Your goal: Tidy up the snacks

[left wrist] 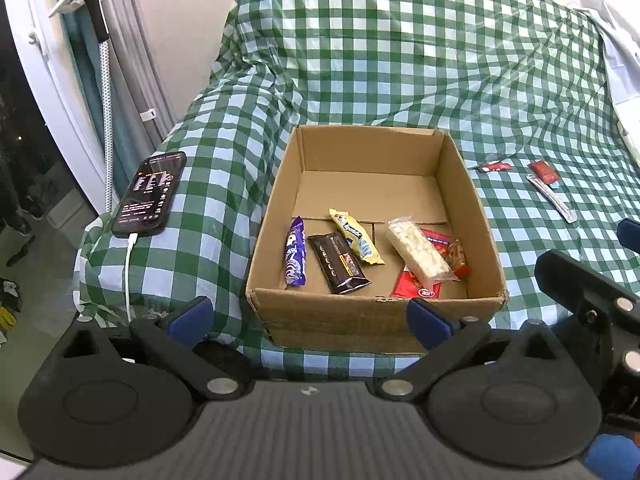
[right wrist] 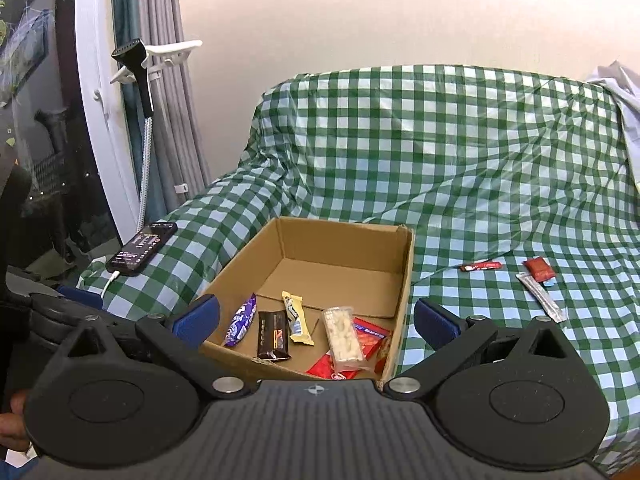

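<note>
An open cardboard box [left wrist: 280, 208] [right wrist: 404, 280] sits on the green checked cloth. Inside lie a purple packet [left wrist: 295, 258] [right wrist: 240, 322], a dark chocolate bar [left wrist: 338, 264] [right wrist: 273, 335], a yellow-white bar [left wrist: 356, 236] [right wrist: 295, 318], a clear pack of white snack [left wrist: 420, 254] [right wrist: 344, 338] and red packets [left wrist: 416, 286] [right wrist: 370, 336]. Right of the box on the cloth lie a small red bar [left wrist: 494, 166] [right wrist: 480, 266], a red sachet [left wrist: 544, 172] [right wrist: 539, 269] and a silver stick [left wrist: 554, 199] [right wrist: 542, 298]. My left gripper [left wrist: 310, 318] and right gripper [right wrist: 316, 322] are open and empty, at the box's near edge.
A phone [left wrist: 151, 194] [right wrist: 142, 248] on a white cable lies on the cloth left of the box. Curtains and a window frame [left wrist: 48, 92] stand at the left. White fabric [left wrist: 618, 52] lies at the far right. The right gripper's body [left wrist: 584, 300] shows beside the left.
</note>
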Motion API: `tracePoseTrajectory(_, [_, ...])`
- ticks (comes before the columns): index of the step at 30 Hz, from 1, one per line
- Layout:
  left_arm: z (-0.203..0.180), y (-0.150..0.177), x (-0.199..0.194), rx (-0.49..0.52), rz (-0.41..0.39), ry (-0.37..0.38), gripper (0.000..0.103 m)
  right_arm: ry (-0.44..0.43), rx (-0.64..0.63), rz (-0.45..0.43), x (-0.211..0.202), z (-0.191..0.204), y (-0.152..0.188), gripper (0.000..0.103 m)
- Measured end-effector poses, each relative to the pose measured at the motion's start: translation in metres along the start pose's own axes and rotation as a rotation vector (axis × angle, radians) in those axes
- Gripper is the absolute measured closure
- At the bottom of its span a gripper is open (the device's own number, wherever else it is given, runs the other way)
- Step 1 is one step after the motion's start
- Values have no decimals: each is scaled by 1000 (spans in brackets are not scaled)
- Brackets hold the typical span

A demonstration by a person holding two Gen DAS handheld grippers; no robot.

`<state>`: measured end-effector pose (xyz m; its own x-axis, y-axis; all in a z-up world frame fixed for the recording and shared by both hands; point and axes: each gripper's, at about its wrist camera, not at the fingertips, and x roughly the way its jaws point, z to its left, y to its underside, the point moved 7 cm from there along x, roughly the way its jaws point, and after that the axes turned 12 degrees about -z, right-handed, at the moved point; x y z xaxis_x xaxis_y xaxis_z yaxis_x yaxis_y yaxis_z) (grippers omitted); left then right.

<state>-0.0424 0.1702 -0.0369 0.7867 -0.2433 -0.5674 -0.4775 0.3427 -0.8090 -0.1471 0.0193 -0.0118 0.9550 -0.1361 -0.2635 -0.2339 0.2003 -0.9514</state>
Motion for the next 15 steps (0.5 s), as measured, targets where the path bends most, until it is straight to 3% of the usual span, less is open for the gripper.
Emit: tracePoseTrajectory(15, [-1,1,4,11,17,-2,0,1,8,3,-2,0,1,1])
